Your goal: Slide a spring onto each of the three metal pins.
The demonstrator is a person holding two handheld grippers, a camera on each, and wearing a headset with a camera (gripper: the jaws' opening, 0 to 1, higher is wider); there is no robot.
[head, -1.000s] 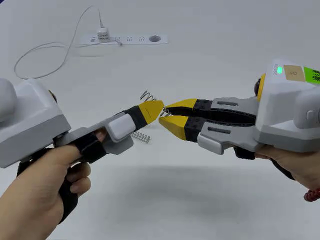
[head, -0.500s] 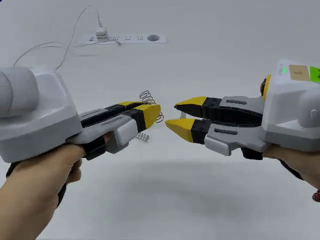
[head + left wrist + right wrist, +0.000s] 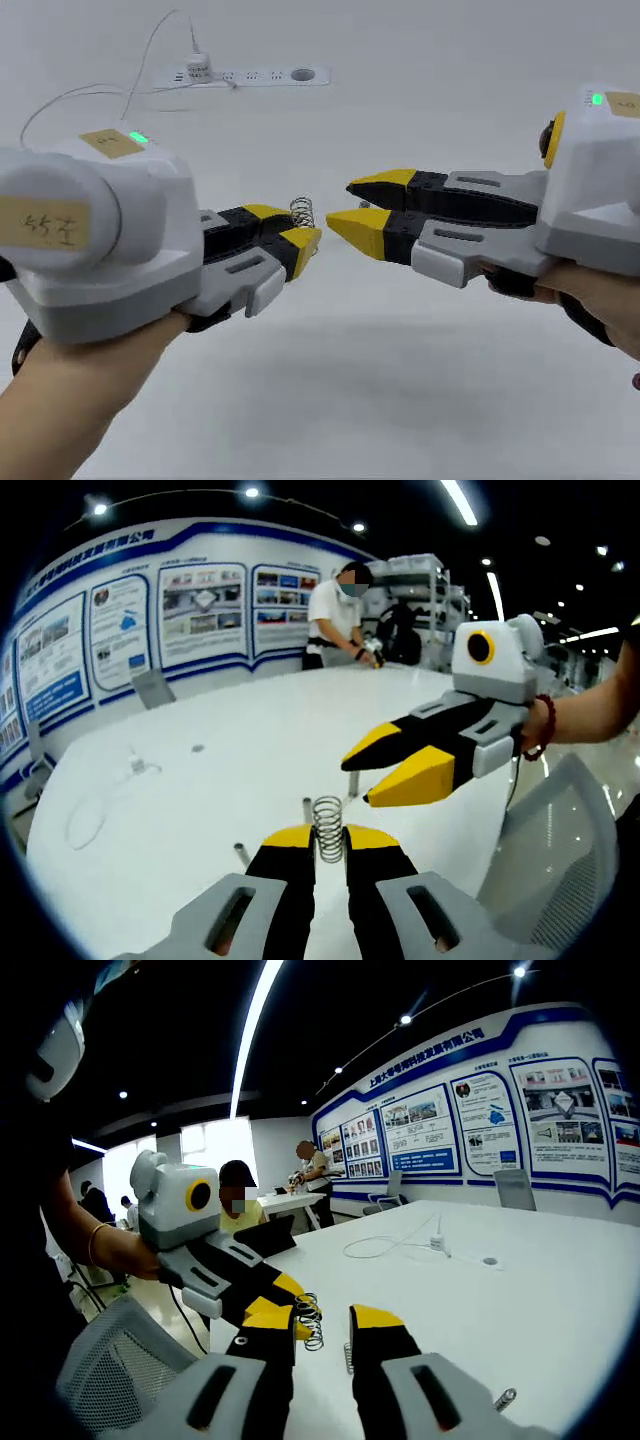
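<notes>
Pinching a spring (image 3: 328,826) upright between its yellow tips, the left gripper (image 3: 298,228) is holding narrow, its jaws closed down to the coil's width. The right gripper (image 3: 340,204) is sitting tip to tip with it, just beside, its jaws parted a little and carrying nothing. The pins (image 3: 307,808) are standing on the white table (image 3: 180,770) just ahead of and below the left tips. Two are reading clearly in the left gripper view, one straight ahead and one (image 3: 241,854) off toward the left jaw's side; a third is too small to be sure of. Whether any is already wearing a spring, I cannot tell. Judging the step as carrying this spring to a pin. Doing it well is meaning: pointing the coil's open end down, lining its axis up with the pin, gripping mid-coil so the bottom turns are hanging free. Squeezing lightly, since a crushed coil is likely going oval and snagging. Lowering straight; the right tips are looking well placed for steadying.
</notes>
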